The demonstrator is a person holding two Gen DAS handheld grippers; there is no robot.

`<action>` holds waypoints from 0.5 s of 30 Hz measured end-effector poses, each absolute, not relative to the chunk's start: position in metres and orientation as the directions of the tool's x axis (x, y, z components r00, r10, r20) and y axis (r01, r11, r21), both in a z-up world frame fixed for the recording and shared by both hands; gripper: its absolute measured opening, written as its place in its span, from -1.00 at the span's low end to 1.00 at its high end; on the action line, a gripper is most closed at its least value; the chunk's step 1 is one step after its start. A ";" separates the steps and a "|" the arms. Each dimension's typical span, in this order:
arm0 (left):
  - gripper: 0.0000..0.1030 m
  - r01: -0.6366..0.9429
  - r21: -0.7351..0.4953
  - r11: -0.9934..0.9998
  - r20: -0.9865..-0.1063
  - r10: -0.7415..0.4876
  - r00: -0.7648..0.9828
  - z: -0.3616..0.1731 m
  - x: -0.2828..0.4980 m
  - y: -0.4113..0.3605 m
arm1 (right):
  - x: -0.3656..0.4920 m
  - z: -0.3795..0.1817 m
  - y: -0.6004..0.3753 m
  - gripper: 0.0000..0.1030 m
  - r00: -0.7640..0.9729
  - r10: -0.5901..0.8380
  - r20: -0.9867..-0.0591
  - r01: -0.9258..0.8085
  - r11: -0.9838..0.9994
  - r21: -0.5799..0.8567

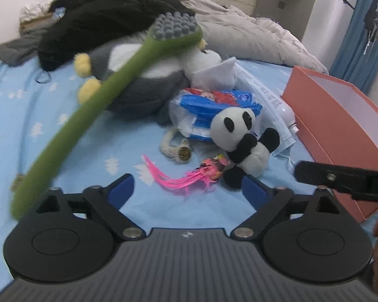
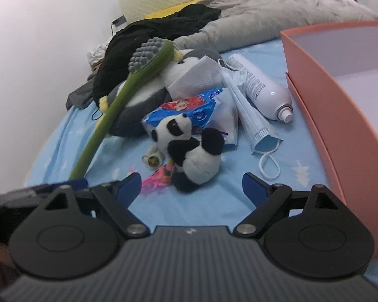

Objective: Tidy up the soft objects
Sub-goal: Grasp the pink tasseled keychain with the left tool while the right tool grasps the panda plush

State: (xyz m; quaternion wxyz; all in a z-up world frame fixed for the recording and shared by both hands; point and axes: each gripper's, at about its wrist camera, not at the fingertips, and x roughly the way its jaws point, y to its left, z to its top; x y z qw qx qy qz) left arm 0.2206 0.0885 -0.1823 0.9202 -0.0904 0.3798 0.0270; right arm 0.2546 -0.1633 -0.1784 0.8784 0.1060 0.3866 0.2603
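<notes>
Bed [image 2: 214,201]: panda [image 2: 189,148] beyond open fingers [image 2: 252,188].

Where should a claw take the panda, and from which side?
Grip the panda across its white belly, coming from the near, open side. It sits upright at the front of the pile, and packets crowd behind its head; the round body looks soft enough to squeeze.

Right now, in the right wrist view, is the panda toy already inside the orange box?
No, the panda toy lies on the blue bed sheet, left of the orange box and apart from it.
</notes>
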 end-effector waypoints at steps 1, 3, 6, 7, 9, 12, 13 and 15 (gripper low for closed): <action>0.72 -0.112 -0.157 0.981 -0.704 -0.031 0.709 -0.186 0.225 0.087 | 0.261 -0.183 -0.162 0.72 0.556 0.542 -0.630 -0.373 0.840 0.394; 0.60 -0.096 -0.157 0.983 -0.706 -0.043 0.707 -0.194 0.234 0.085 | 0.273 -0.190 -0.160 0.57 0.543 0.547 -0.637 -0.359 0.837 0.413; 0.43 -0.062 -0.156 0.986 -0.706 -0.067 0.705 -0.202 0.247 0.083 | 0.292 -0.203 -0.157 0.44 0.518 0.551 -0.654 -0.327 0.834 0.444; 0.40 -0.051 -0.162 0.985 -0.706 -0.080 0.704 -0.205 0.251 0.083 | 0.297 -0.206 -0.156 0.44 0.516 0.555 -0.652 -0.321 0.832 0.453; 0.28 -0.033 -0.171 0.985 -0.709 -0.100 0.698 -0.210 0.258 0.084 | 0.306 -0.211 -0.154 0.40 0.511 0.557 -0.655 -0.312 0.830 0.463; 0.23 -0.017 -0.193 0.981 -0.703 -0.126 0.700 -0.216 0.267 0.088 | 0.319 -0.219 -0.152 0.35 0.483 0.584 -0.652 -0.303 0.811 0.501; 0.21 -0.007 -0.198 0.980 -0.700 -0.136 0.701 -0.218 0.270 0.090 | 0.322 -0.222 -0.150 0.33 0.472 0.596 -0.650 -0.305 0.802 0.513; 0.15 0.018 -0.196 0.980 -0.699 -0.152 0.699 -0.222 0.275 0.092 | 0.328 -0.226 -0.147 0.31 0.450 0.618 -0.645 -0.310 0.785 0.536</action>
